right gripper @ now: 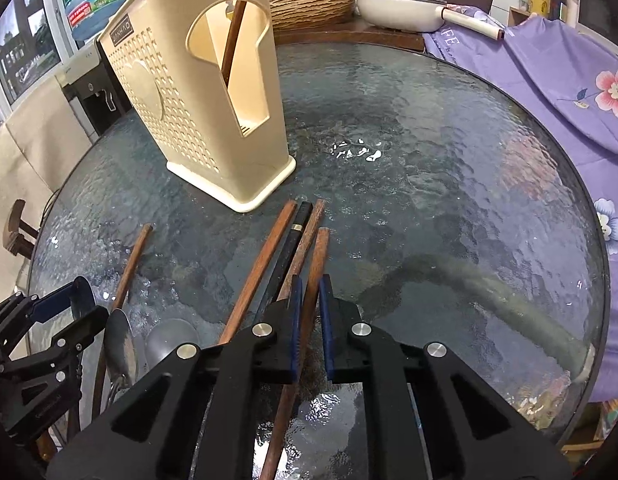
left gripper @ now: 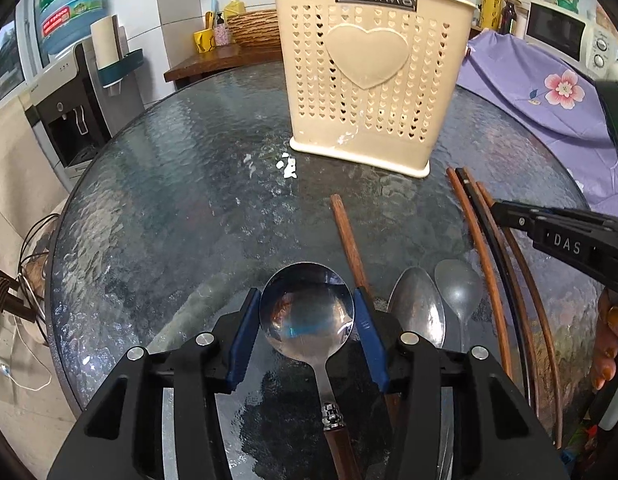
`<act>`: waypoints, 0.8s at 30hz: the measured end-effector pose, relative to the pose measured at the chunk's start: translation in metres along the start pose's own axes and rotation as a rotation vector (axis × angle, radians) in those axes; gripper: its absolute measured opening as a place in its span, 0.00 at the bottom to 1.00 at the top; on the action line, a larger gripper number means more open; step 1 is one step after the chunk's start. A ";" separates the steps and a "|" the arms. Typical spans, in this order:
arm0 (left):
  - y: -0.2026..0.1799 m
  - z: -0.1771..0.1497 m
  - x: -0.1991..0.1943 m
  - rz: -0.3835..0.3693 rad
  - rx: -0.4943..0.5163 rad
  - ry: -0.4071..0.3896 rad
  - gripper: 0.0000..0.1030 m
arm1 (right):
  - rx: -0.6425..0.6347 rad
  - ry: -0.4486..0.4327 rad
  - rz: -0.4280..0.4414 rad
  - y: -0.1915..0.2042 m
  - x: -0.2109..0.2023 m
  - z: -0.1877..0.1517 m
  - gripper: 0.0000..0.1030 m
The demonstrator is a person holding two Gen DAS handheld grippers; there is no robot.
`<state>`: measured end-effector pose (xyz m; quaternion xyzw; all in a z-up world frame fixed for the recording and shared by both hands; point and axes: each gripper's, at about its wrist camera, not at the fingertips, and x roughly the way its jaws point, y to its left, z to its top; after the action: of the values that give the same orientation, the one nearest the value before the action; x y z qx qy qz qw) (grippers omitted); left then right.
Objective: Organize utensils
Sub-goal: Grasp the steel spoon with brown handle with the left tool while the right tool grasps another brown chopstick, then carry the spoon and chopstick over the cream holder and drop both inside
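Left gripper fingers pinch the round spoon bowl; right gripper fingers pinch a brown chopstick on the tabletop.

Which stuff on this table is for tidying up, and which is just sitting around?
For the job: round spoon, two other spoons, chopsticks, cream holder.

Just lying about: purple flowered cloth, water bottle, woven basket, microwave.
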<state>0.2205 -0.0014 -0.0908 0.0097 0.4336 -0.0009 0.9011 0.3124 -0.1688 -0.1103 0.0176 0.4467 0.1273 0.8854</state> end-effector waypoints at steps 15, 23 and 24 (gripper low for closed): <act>0.012 0.017 -0.050 -0.114 -0.042 -0.163 0.44 | 0.029 -0.239 0.126 -0.002 -0.077 0.011 0.08; 0.012 0.029 -0.079 -0.178 -0.041 -0.242 0.44 | 0.016 -0.343 0.222 0.000 -0.126 0.014 0.07; 0.012 0.030 -0.082 -0.186 -0.044 -0.246 0.44 | 0.013 -0.355 0.231 0.000 -0.131 0.014 0.07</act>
<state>0.1930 0.0094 -0.0079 -0.0505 0.3187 -0.0758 0.9435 0.2486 -0.1990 0.0014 0.0966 0.2797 0.2201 0.9295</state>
